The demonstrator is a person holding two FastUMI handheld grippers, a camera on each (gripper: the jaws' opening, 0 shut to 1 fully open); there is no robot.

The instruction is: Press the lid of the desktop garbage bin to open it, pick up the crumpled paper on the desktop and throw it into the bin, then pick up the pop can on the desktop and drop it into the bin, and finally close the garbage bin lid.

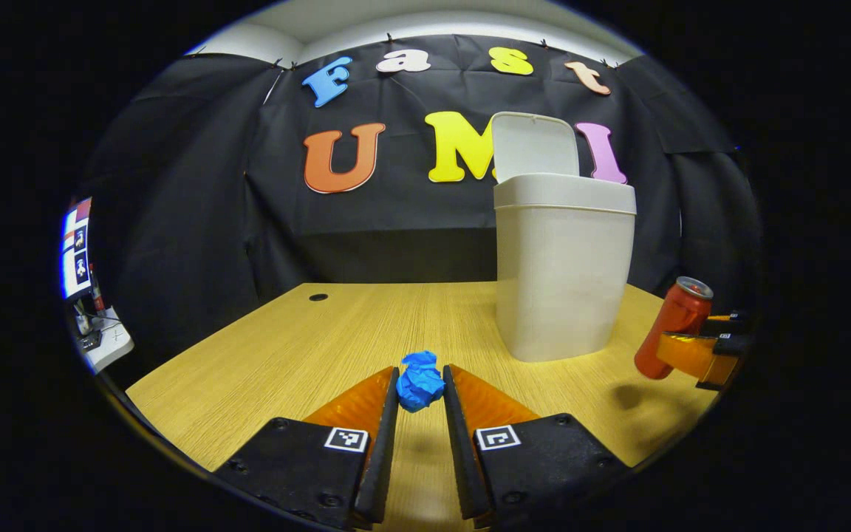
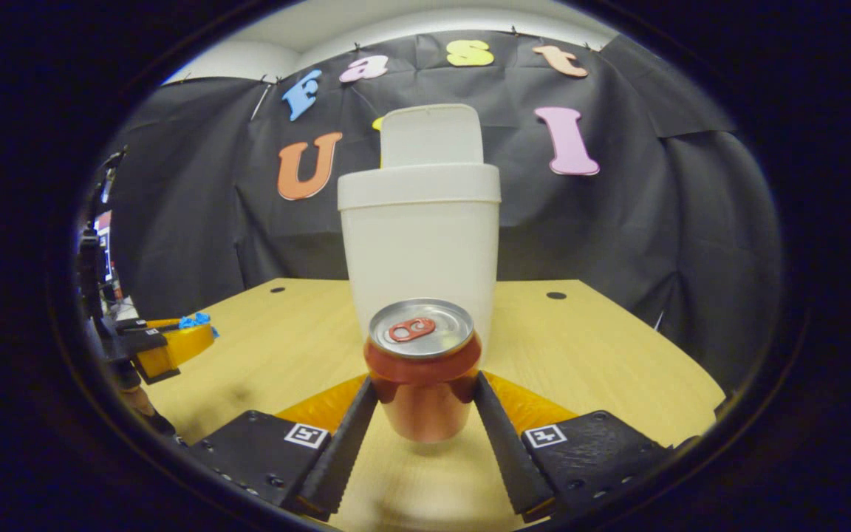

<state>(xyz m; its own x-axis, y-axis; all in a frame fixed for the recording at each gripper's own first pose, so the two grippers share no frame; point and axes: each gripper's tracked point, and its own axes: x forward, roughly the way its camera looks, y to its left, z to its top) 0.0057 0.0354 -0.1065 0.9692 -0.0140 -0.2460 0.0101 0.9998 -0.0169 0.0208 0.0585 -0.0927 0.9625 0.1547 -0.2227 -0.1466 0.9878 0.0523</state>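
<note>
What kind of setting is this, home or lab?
Most likely a staged recording booth in a lab, not a home: black cloth wall pinned up behind a bare wooden desk, with only a white bin, lid up, and props. Screens and gear sit off to the side.

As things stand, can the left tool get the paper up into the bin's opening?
Probably yes. The left tool is shut on the crumpled paper, the bin stands ahead to its right with the lid raised, and bare desk lies between. The right tool, holding the can, sits beside the bin, not above it.
</note>
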